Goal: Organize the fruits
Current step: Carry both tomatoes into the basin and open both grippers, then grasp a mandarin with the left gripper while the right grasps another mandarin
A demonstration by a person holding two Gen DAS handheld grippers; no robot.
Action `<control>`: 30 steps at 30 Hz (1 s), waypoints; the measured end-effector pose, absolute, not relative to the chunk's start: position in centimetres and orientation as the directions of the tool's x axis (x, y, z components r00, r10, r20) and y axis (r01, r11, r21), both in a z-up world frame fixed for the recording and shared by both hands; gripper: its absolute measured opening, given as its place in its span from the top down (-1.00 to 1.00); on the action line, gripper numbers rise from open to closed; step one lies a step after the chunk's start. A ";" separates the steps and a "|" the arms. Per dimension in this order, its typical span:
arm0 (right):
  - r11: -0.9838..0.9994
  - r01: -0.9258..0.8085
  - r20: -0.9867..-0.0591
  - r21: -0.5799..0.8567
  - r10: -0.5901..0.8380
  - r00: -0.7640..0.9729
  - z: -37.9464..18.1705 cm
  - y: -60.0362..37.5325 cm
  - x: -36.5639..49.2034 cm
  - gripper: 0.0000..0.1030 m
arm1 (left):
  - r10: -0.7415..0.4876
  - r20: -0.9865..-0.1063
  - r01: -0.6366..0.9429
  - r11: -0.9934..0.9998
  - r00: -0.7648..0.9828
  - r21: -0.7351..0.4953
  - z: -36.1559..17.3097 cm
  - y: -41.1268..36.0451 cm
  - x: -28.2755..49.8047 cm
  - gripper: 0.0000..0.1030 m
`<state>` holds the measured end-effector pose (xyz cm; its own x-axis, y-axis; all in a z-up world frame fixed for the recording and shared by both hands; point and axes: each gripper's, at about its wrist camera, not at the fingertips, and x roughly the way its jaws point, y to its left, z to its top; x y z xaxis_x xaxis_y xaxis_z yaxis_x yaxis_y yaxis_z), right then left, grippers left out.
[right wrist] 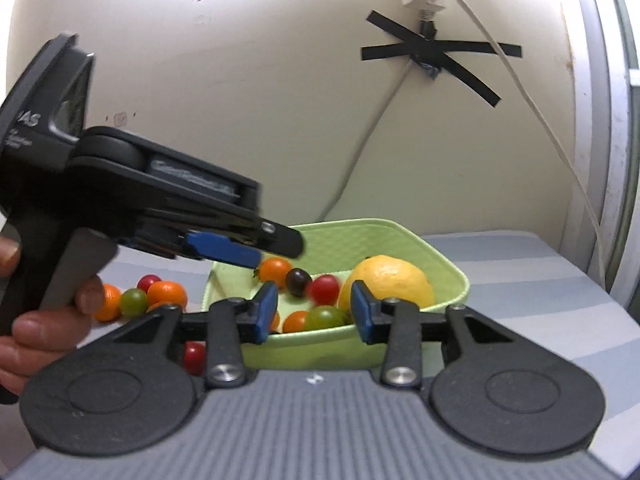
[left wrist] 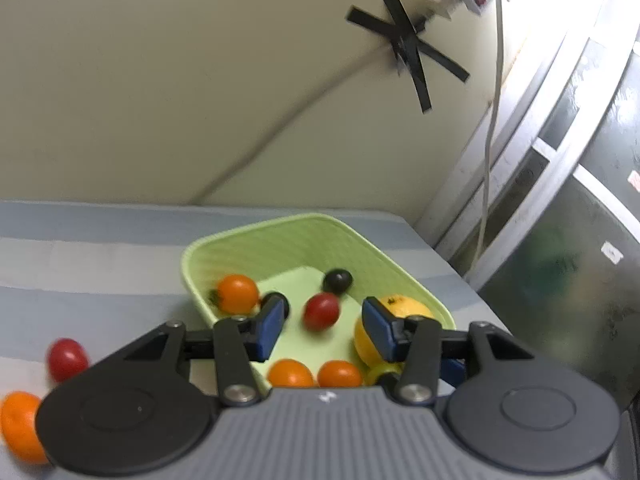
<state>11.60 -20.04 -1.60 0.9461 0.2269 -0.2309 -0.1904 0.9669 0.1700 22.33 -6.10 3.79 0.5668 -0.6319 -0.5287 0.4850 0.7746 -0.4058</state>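
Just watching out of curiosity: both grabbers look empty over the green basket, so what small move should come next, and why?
Probably swing the left gripper back to the red tomato lying on the cloth outside the basket. Both it and the right gripper stand open with nothing between the pads, and several fruits, like the orange one, remain outside, nearest the left side.
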 end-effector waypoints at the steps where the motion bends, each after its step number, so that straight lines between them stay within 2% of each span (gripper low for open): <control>1: 0.966 -0.186 -0.228 0.180 0.225 0.947 -1.7 -20.4 11.4 0.17 | -0.634 -0.509 0.483 0.774 0.583 -0.410 4.4 -5.2 22.0 0.13; 7: 0.960 -0.165 -0.185 0.225 0.208 0.960 -1.6 -21.2 10.1 0.17 | -0.551 -0.418 0.420 0.830 0.723 -0.368 7.1 2.2 19.0 0.13; 10: 0.954 -0.181 -0.157 0.239 0.222 0.962 -1.4 -21.1 9.7 0.17 | -0.448 -0.435 0.333 0.888 0.781 -0.317 6.8 6.1 17.6 -0.01; 14: 0.935 -0.254 -0.159 0.246 0.298 0.941 -0.7 -19.8 9.3 0.17 | -0.381 -0.492 0.262 0.919 0.783 -0.295 4.6 9.0 17.0 -0.02; 18: 0.912 -0.358 -0.209 0.202 0.397 0.894 -0.2 -16.3 9.3 0.17 | -0.398 -0.528 0.254 0.911 0.750 -0.325 2.2 9.2 17.2 -0.26; 22: 0.914 -0.404 -0.299 0.047 0.398 0.867 -0.2 -11.5 10.7 0.17 | -0.402 -0.556 0.297 0.915 0.728 -0.272 0.4 7.0 17.4 -0.27; 26: 0.898 -0.435 -0.348 -0.070 0.387 0.854 -0.5 -8.6 12.4 0.17 | -0.374 -0.569 0.298 0.927 0.732 -0.227 -0.9 6.2 17.3 -0.28; 30: 0.903 -0.421 -0.392 -0.090 0.356 0.848 -0.8 -8.1 14.6 0.14 | -0.382 -0.564 0.289 0.924 0.732 -0.251 -1.0 6.5 17.5 -0.24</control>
<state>14.55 -8.14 -0.81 0.8482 0.3561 -0.3922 -0.4205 0.9028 -0.0898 17.51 6.50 -0.96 0.7321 -0.3824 -0.5637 0.2891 0.9237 -0.2513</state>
